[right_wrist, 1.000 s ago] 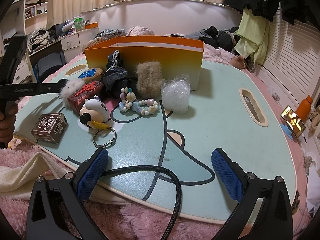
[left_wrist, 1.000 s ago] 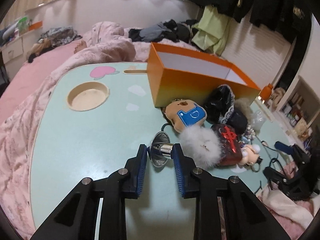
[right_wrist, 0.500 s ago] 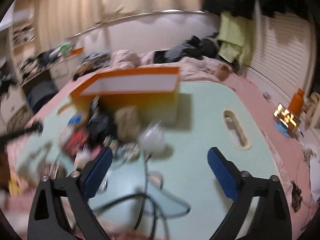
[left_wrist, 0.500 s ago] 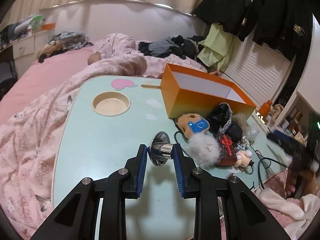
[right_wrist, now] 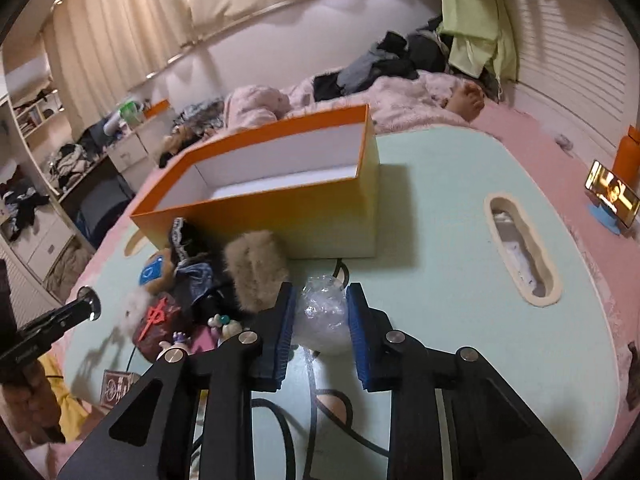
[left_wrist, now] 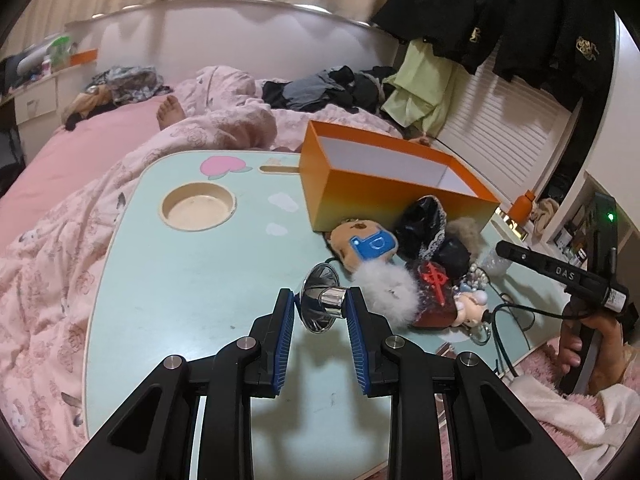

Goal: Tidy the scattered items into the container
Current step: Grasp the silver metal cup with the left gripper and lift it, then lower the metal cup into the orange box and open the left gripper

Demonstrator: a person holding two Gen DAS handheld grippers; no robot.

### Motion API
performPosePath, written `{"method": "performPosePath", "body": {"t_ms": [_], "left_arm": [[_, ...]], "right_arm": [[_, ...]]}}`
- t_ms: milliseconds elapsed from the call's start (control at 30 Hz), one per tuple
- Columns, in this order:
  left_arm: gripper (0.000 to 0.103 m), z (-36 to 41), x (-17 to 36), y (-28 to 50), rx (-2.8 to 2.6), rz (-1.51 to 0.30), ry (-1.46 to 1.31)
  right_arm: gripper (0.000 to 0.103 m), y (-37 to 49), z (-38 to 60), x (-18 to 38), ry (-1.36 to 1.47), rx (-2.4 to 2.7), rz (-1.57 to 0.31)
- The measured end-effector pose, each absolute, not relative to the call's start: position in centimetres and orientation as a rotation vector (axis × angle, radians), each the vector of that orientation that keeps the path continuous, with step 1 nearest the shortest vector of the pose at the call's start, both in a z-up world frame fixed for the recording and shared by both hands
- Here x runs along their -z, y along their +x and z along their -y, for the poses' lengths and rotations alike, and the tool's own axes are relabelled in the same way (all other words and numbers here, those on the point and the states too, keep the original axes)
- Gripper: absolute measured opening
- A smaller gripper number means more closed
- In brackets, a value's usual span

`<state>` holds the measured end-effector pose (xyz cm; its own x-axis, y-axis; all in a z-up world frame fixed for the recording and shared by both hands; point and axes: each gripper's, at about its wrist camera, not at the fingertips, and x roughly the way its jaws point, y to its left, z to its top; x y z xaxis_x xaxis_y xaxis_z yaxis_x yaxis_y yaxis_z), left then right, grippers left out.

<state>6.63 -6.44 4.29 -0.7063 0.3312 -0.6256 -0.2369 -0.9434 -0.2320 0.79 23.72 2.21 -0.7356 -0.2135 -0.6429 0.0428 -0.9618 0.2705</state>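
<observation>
Left gripper [left_wrist: 320,307] has its fingers clamped on a chrome funnel [left_wrist: 320,303], lifted off the desk [left_wrist: 168,280] for the box [left_wrist: 384,188]; right gripper [right_wrist: 320,320] squeezes the plastic wad [right_wrist: 323,316] beside it.

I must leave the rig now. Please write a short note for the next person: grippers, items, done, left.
Left gripper: shut on the shiny metal funnel, lifted above the table.
Right gripper: pads on either side of the clear plastic wad; grip not certain.
Orange box: looks empty.
Left: both items, then the plush, fur pieces and beads beside the box.
</observation>
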Motion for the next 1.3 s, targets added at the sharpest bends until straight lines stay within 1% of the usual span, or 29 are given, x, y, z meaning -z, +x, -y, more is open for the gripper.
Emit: {"method": "performPosePath", "body": {"t_ms": [100, 233, 367, 433, 500, 567, 800, 833, 867, 900, 933, 967, 1000, 1067, 1100, 1167, 1233, 1300], "left_arm": [[0.025, 5.8, -5.2, 6.4, -2.635, 0.186, -0.979], [0.025, 4.7, -7.5, 5.2, -2.630, 0.180, -0.917], [0.025, 2.5, -10.7, 2.2, -2.642, 0.114, -0.831], [0.025, 1.5, -11.6, 0.2, -2.642, 0.135, -0.832], [0.025, 0.5, -11.8, -2.4, -2.597, 0.170, -0.860], [0.025, -0.6, -11.5, -4.6, -2.570, 0.166, -0.916], [0.025, -2.8, -8.9, -11.6, -2.605, 0.048, -1.102], [0.029, -2.8, -8.6, -12.3, -2.597, 0.060, -1.121], [0.043, -2.8, -8.4, -12.8, -2.587, 0.081, -1.141], [0.052, -2.6, -8.2, -13.2, -2.592, 0.107, -1.154], [0.064, -2.3, -8.3, -13.2, -2.616, 0.139, -1.148], [0.069, -2.0, -8.5, -13.0, -2.640, 0.159, -1.129], [0.071, -1.7, -8.8, -12.5, -2.657, 0.173, -1.106], [0.077, -1.2, -9.4, -11.5, -2.664, 0.185, -1.073], [0.079, -0.9, -9.7, -10.8, -2.667, 0.186, -1.061], [0.087, -0.2, -10.1, -9.1, -2.675, 0.183, -1.042], [0.090, 0.6, -10.1, -7.2, -2.666, 0.181, -1.037], [0.090, 1.5, -9.9, -4.7, -2.638, 0.196, -1.031]], "right_arm": [[0.027, 1.9, -23.9, -2.8, 1.015, 2.793, 0.385], [0.027, 1.9, -24.4, -5.3, 0.902, 2.796, 0.428], [0.027, -0.6, -24.0, -8.1, 0.859, 2.802, 0.359], [0.027, -2.2, -23.7, -8.6, 0.859, 2.805, 0.324], [0.027, -4.3, -23.6, -8.5, 0.889, 2.784, 0.332], [0.027, -6.5, -23.3, -7.8, 0.942, 2.735, 0.355], [0.028, -11.5, -23.1, -5.5, 1.095, 2.680, 0.379], [0.029, -12.3, -23.1, -5.2, 1.113, 2.674, 0.399], [0.029, -12.8, -23.1, -5.1, 1.124, 2.663, 0.409], [0.030, -13.1, -23.2, -5.1, 1.126, 2.666, 0.413], [0.031, -13.3, -23.1, -5.2, 1.121, 2.686, 0.416], [0.034, -13.2, -23.3, -5.4, 1.105, 2.715, 0.424], [0.044, -13.0, -23.4, -5.7, 1.088, 2.742, 0.434], [0.059, -12.2, -23.8, -6.3, 1.042, 2.780, 0.459], [0.061, -11.9, -23.9, -6.6, 1.024, 2.788, 0.466], [0.061, -10.4, -23.9, -7.2, 0.999, 2.794, 0.440], [0.061, -8.9, -23.5, -7.6, 0.995, 2.798, 0.386], [0.061, -6.9, -23.0, -8.0, 0.983, 2.807, 0.328]]}}
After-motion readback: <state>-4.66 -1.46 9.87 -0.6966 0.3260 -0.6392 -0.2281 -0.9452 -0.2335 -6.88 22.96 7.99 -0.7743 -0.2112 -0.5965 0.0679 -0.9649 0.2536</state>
